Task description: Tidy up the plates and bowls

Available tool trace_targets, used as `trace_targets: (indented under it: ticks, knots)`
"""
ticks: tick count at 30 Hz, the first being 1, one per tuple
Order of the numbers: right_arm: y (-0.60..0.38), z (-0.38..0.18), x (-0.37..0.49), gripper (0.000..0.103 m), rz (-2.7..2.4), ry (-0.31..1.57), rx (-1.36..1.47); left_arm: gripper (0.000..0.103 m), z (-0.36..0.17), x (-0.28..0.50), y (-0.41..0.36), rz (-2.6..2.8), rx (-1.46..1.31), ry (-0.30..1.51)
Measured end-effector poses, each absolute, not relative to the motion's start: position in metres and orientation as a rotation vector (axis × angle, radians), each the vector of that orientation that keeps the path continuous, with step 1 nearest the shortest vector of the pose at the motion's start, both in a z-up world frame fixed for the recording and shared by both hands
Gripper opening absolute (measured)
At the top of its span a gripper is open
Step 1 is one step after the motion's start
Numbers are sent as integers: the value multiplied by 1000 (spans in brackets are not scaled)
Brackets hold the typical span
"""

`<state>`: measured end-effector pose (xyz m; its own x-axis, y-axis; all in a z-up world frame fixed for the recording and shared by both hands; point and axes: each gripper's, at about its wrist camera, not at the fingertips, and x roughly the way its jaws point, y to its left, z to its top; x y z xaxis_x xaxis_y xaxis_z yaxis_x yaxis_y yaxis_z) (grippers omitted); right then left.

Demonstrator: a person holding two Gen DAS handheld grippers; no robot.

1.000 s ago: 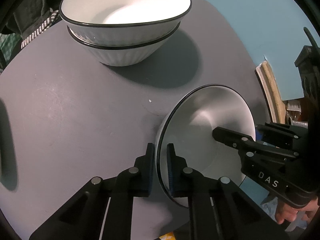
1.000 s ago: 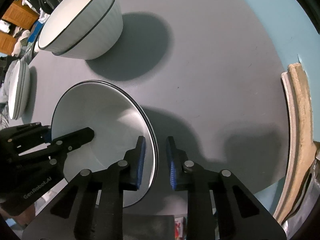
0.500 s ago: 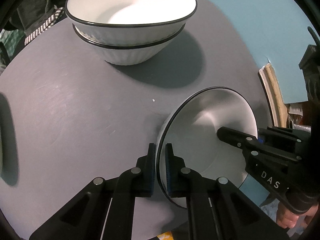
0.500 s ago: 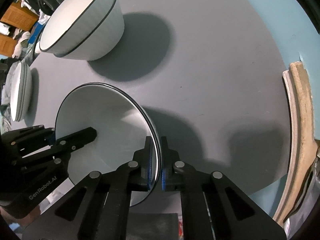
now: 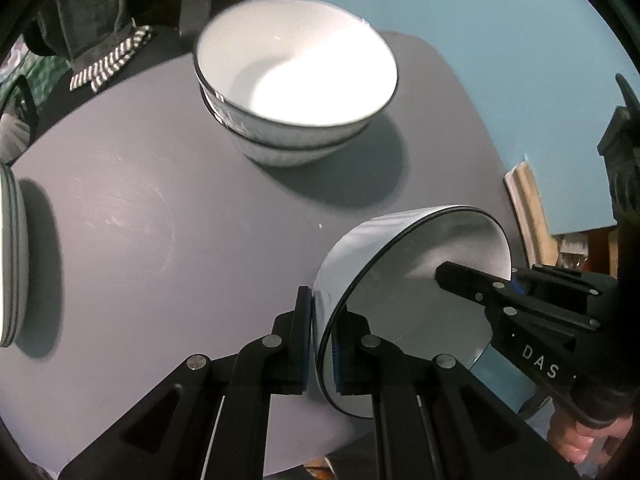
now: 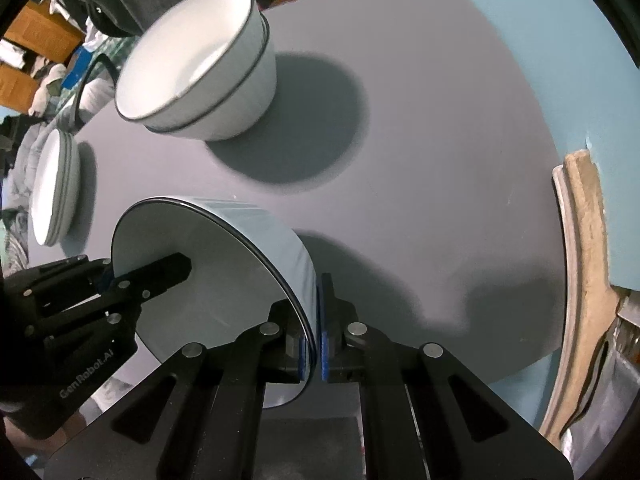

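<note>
While the left gripper (image 5: 323, 344) and right gripper (image 6: 313, 346) each stood clamped on opposite rims of the white bowl (image 5: 416, 304), it hung tilted above the grey table (image 5: 160, 240); beyond sat two stacked bowls (image 5: 296, 84).

Three bowls (image 5: 420, 300), one stack of plates (image 6: 56, 192), two grippers (image 5: 320, 340)

White black-rimmed bowl (image 5: 420, 280) tilted, prob. off the tbl; stacked bowls (image 5: 296, 80) beyond.
</note>
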<state>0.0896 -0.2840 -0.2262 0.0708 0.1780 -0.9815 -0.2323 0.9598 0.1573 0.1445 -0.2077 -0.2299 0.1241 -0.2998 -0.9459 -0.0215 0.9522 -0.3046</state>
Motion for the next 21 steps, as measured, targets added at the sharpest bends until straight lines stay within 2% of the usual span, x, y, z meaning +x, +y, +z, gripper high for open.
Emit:
trace_targets:
  ticks: [11, 21]
  knots:
    - [-273, -193, 103, 5, 329, 1413, -25, 8, -181, 164, -187, -167, -266, 1339]
    - [-254, -169, 141, 5, 362, 1350, -56, 8, -160, 200, -169, -134, -258, 1283]
